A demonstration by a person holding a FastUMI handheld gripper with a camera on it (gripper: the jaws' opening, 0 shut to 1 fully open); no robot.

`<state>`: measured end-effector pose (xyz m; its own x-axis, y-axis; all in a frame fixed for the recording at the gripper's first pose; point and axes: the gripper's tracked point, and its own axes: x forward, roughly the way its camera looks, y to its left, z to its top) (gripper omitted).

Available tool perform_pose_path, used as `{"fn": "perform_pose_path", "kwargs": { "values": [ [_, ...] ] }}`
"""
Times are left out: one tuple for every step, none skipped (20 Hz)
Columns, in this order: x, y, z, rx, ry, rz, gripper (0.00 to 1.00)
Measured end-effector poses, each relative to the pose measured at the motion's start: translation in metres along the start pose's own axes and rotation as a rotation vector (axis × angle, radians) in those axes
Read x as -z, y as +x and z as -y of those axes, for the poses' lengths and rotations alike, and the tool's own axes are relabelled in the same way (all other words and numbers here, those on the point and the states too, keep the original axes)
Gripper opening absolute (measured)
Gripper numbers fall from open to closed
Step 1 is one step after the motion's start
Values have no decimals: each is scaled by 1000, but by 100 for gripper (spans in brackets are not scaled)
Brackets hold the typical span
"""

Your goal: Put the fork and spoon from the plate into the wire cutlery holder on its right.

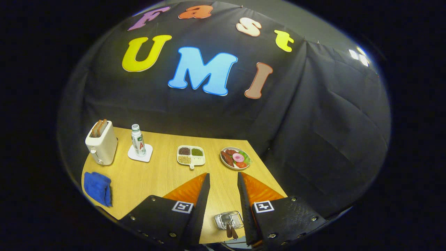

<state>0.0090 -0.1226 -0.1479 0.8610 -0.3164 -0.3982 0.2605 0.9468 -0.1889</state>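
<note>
Two utensils, prob. in wire holder (pixel 228 220), between gripper (pixel 223 181) fingers.

The gripper view looks from high above the near edge of the wooden table (pixel 163 177), facing forward and slightly down along the gripper (pixel 223 177) toward the booth's black back wall. It sits well back from the plate of food (pixel 235 158) at the table's far side; the wire cutlery holder (pixel 228 220) lies almost beneath it, between the parted fingers.
</note>
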Motion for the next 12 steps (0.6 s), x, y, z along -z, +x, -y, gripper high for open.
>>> {"fn": "perform_pose_path", "kwargs": {
  "values": [
    [-6, -7, -5, -6, -7, 17, 49],
    [-13, -14, -8, -4, -13, 32, 49],
    [-16, -21, -11, -10, -20, 38, 49],
    [-22, -27, -16, -15, -21, 47, 49],
    [-26, -31, -20, -25, -16, 51, 49],
    [-29, -36, -25, -42, -7, 55, 49],
    [-32, -40, -30, -58, -5, 60, 49],
    [-34, -44, -32, -64, -9, 63, 49],
    [-36, -47, -32, -59, -14, 71, 48],
    [-38, -49, -32, -54, -19, 73, 49],
    [-40, -50, -33, -49, -21, 77, 48],
    [-43, -50, -34, -45, -23, 80, 48]
  ]
}}
